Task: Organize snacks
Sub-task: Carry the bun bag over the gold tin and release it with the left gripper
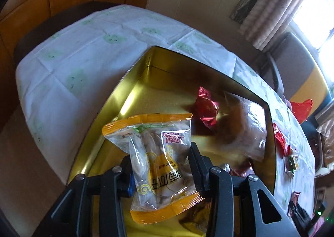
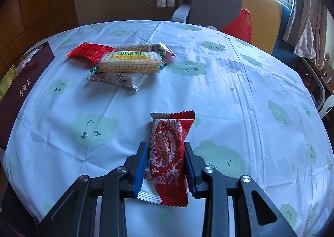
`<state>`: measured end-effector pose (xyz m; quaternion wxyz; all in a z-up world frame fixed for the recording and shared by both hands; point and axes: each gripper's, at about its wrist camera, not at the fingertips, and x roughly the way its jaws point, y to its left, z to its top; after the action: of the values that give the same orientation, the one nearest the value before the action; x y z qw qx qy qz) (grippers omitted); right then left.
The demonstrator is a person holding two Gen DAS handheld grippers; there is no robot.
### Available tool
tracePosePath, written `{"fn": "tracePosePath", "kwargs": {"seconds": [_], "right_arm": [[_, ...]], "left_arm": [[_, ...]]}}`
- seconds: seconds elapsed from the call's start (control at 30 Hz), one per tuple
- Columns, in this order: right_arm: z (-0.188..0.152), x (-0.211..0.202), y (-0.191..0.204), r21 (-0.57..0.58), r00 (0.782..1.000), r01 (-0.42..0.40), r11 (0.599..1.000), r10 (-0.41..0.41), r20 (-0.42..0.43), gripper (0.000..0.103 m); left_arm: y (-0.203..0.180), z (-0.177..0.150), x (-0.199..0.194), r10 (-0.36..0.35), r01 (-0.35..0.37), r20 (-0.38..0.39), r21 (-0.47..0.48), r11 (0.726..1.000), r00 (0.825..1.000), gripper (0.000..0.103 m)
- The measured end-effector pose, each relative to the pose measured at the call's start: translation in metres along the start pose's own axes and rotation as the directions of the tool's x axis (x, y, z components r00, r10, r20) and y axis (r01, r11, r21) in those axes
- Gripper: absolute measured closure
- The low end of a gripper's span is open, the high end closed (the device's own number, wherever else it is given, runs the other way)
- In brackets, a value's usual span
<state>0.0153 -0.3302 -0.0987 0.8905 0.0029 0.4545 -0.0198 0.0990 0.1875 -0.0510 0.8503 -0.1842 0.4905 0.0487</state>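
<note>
I note the tin box (image 1: 133, 82) is glossy gold metal inside, mirror-bright. The orange-edged snack packet (image 1: 158, 161) is clear shiny plastic; the red pastry wrapper (image 2: 169, 153) is glossy foil-like film. I see the tablecloth (image 2: 240, 95) is thin, creased, slightly sheened plastic sheet.

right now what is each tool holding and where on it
Left tool: clear orange-edged snack pack, pinched across its middle over the gold tin. Right tool: red Angel Rose wrapper, gripped by its long sides.
</note>
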Motion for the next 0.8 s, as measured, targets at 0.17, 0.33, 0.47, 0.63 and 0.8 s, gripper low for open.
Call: {"fn": "tracePosePath", "kwargs": {"seconds": [0.17,0.33,0.47,0.63,0.8], "right_arm": [[0.000,0.000,0.000,0.009,1.000,0.004,1.000,-0.004,0.000,0.069],[0.000,0.000,0.001,0.007,1.000,0.007,1.000,-0.007,-0.001,0.069],[0.000,0.000,0.001,0.011,1.000,0.006,1.000,-0.006,0.003,0.069],[-0.001,-0.001,0.001,0.013,1.000,0.007,1.000,-0.007,0.009,0.069],[-0.002,-0.002,0.002,0.012,1.000,0.014,1.000,-0.014,0.016,0.069]], "left_arm": [[-0.018,0.016,0.042,0.028,-0.027,-0.063,0.020,0.999,0.998,0.061],[-0.044,0.028,0.063,0.059,-0.055,-0.055,0.075,0.996,0.997,0.058],[-0.054,0.028,0.054,0.051,-0.050,-0.015,0.093,0.994,0.999,0.046],[-0.058,0.024,0.036,0.111,-0.116,0.052,0.110,0.987,0.992,0.044],[-0.058,0.009,0.007,0.138,-0.153,0.143,0.105,0.983,0.980,0.041]]}}
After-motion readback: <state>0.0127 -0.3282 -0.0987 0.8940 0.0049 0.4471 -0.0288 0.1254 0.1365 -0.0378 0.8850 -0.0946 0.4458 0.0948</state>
